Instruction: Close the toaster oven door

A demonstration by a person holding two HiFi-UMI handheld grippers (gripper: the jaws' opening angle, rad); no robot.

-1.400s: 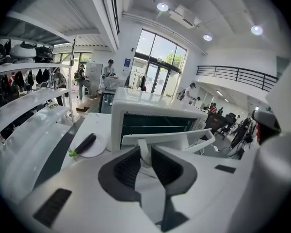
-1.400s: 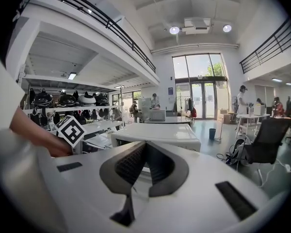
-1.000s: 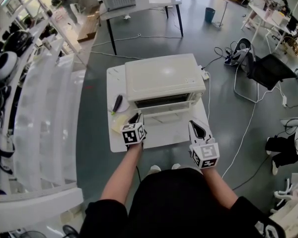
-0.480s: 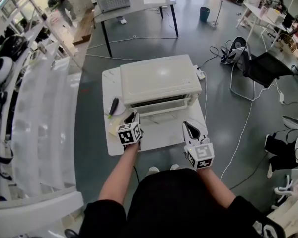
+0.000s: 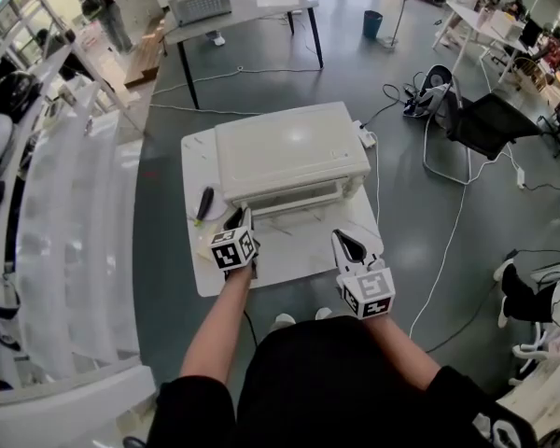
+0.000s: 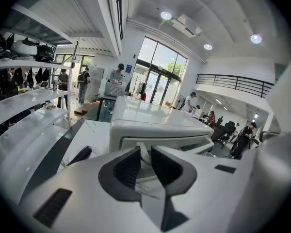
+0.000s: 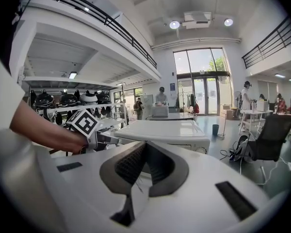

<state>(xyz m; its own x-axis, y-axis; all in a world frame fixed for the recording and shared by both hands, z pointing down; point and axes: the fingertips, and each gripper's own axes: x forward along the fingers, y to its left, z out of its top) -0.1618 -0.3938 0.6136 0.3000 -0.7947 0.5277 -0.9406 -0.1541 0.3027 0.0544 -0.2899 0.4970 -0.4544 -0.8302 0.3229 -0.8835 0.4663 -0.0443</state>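
Note:
A white toaster oven (image 5: 289,152) stands on a small white table (image 5: 201,273). Its door (image 5: 303,215) lies folded down toward me, and the dark opening shows above it. My left gripper (image 5: 240,215) is at the door's left front corner. Its pads stand a narrow gap apart, and I see nothing pressed between them (image 6: 145,154). My right gripper (image 5: 343,239) hovers over the table just off the door's right corner, with its tips closed together and empty (image 7: 145,149). From the right gripper view the oven (image 7: 160,130) is straight ahead.
A black-handled tool (image 5: 203,203) lies on the table left of the oven. White shelving (image 5: 65,203) runs along the left. Cables (image 5: 448,241) trail over the floor on the right, near a black chair (image 5: 490,119). A second table (image 5: 252,3) stands farther back.
The head view has drifted, so everything sits a little up and left in frame. Both grippers keep about the same places before the oven. The door stays down.

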